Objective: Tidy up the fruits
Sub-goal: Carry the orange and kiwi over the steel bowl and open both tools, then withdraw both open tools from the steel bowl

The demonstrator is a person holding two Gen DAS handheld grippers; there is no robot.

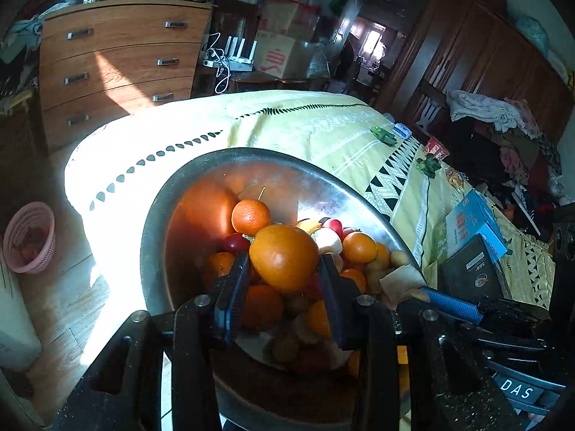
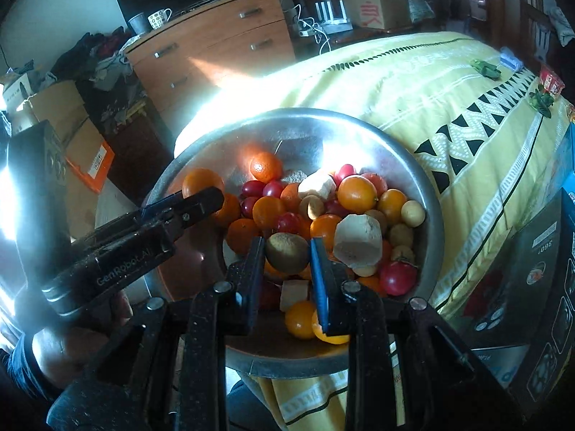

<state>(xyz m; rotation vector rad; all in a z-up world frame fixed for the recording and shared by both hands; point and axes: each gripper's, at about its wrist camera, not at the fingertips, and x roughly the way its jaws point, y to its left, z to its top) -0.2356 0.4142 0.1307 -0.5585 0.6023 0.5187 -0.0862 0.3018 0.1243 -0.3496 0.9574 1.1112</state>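
Fruit crowds the round steel bowl [image 2: 427, 194] on the yellow bedspread [image 2: 413, 82], above which our left tool [image 1: 284, 269] clamps a large orange [image 1: 284, 256] and our right tool [image 2: 285, 256] a brown kiwi [image 2: 286, 252].

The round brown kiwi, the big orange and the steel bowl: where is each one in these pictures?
Round brown kiwi [image 2: 286, 253]: right wrist view, middle of its fuzzy skin.
Big smooth orange [image 1: 284, 258]: left wrist view, centre of its peel.
Large steel bowl [image 2: 429, 201]: right wrist view, on its right rim.
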